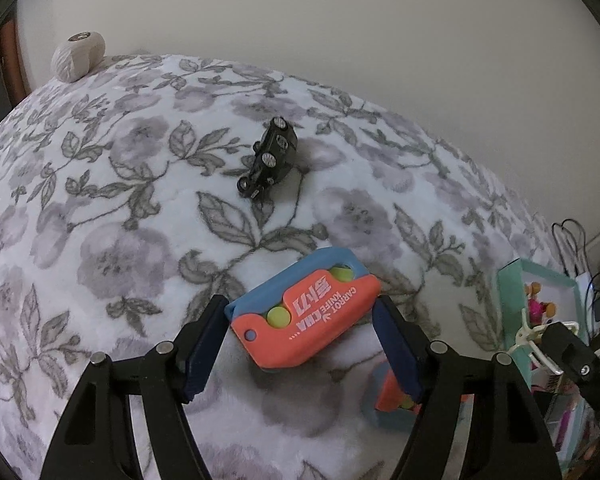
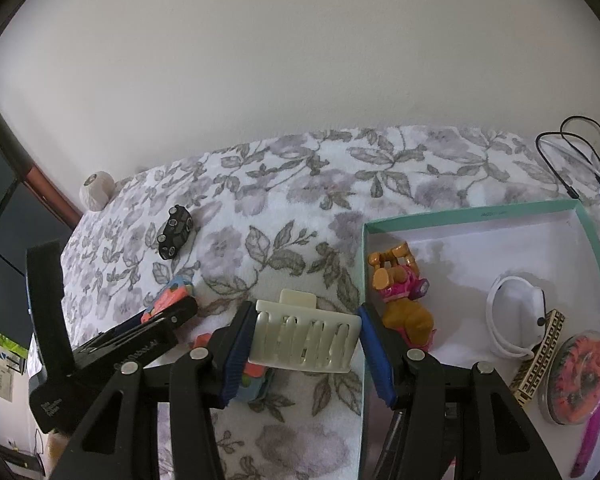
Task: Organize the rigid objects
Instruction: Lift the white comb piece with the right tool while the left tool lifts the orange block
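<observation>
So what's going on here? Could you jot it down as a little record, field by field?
surface: floral blanket
left tongs: holding an orange and blue toy knife, lifted off the blanket
right tongs: holding a cream hair clip beside the box
box: teal, open, with a toy figure, a white strap, a patterned clip and a round case
still on the blanket: black toy car, second toy knife
</observation>
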